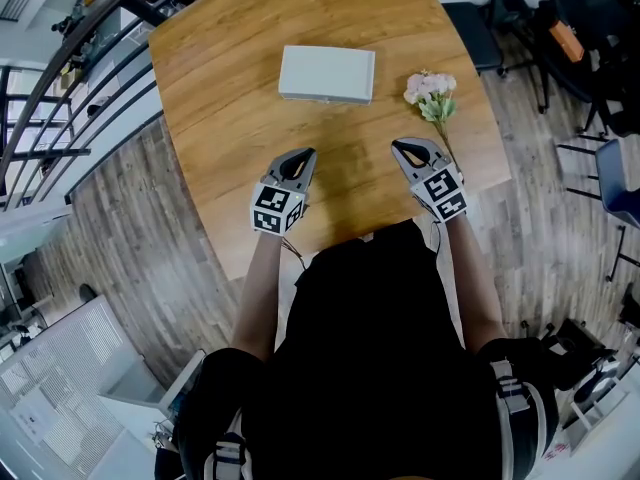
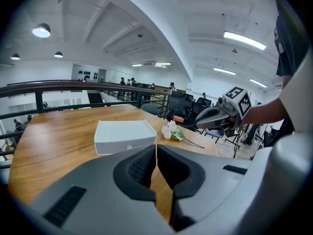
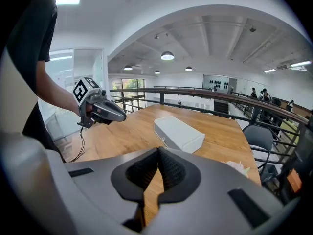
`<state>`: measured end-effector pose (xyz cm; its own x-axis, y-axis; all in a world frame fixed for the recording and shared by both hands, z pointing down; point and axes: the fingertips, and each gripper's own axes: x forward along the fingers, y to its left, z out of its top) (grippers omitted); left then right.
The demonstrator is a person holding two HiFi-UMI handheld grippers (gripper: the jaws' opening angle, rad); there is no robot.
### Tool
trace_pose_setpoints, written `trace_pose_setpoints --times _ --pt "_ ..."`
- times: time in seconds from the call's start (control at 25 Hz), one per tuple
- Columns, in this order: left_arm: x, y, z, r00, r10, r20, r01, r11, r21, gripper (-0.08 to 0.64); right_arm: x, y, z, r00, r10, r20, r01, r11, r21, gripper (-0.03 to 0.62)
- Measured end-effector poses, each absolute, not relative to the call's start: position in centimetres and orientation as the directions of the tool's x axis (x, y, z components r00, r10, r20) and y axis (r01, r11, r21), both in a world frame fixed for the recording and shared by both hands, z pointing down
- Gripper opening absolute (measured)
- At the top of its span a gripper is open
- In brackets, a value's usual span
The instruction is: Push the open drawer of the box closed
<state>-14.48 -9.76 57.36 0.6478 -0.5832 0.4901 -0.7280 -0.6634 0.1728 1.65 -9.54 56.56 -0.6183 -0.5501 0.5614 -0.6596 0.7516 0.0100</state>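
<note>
A flat white box (image 1: 326,74) lies on the far middle of the wooden table (image 1: 220,88). In the left gripper view the box (image 2: 124,136) shows a small pull on its front face, and the front looks flush, with no drawer sticking out. My left gripper (image 1: 303,156) hovers over the table short of the box, a little to its left, with its jaws shut and empty (image 2: 156,147). To the right of it my right gripper (image 1: 399,147) is held at the same distance, also shut on nothing (image 3: 158,151). The box (image 3: 178,133) lies ahead of it.
A small bunch of pale pink flowers (image 1: 430,93) with green stems lies right of the box, near the table's right edge. Office chairs (image 1: 480,13) stand beyond the table at the right. A railing (image 1: 90,28) runs along the left.
</note>
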Motion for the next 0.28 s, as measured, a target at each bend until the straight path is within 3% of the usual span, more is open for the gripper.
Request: trace_pose_setpoints --times 0.28 --pt "-14.75 -9.16 56.66 0.643 -0.588 0.491 -0.731 -0.663 0.164 0.029 0.93 -8.78 55.97 -0.629 -0.550 0.550 -0.667 0.745 -0.018 0.015"
